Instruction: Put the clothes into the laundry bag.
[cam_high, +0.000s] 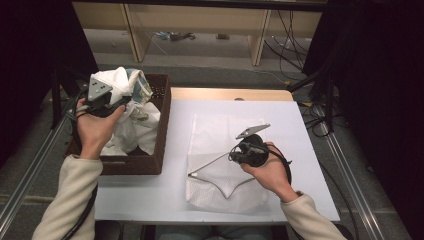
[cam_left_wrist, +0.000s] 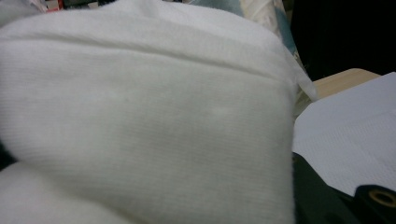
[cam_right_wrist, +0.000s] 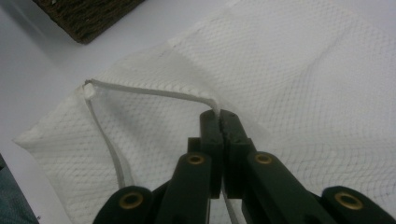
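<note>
My left gripper (cam_high: 114, 102) is raised over the brown wicker basket (cam_high: 163, 127) at the table's left. It is shut on a bunched white cloth (cam_high: 131, 82). That cloth (cam_left_wrist: 140, 116) covers most of the left gripper view and hides the jaws' tips. More white laundry lies in the basket. A white mesh bag (cam_high: 220, 127) lies flat on the table's middle. My right gripper (cam_high: 233, 155) is shut on the mesh bag's (cam_right_wrist: 303, 70) white corded edge (cam_right_wrist: 154, 92) and holds it slightly off the surface.
The white table top (cam_high: 300, 125) has bare room to the right of the mesh bag and along the near edge. Metal frame rails (cam_high: 350, 170) run down both sides. Shelving legs and cables stand on the floor beyond the far edge.
</note>
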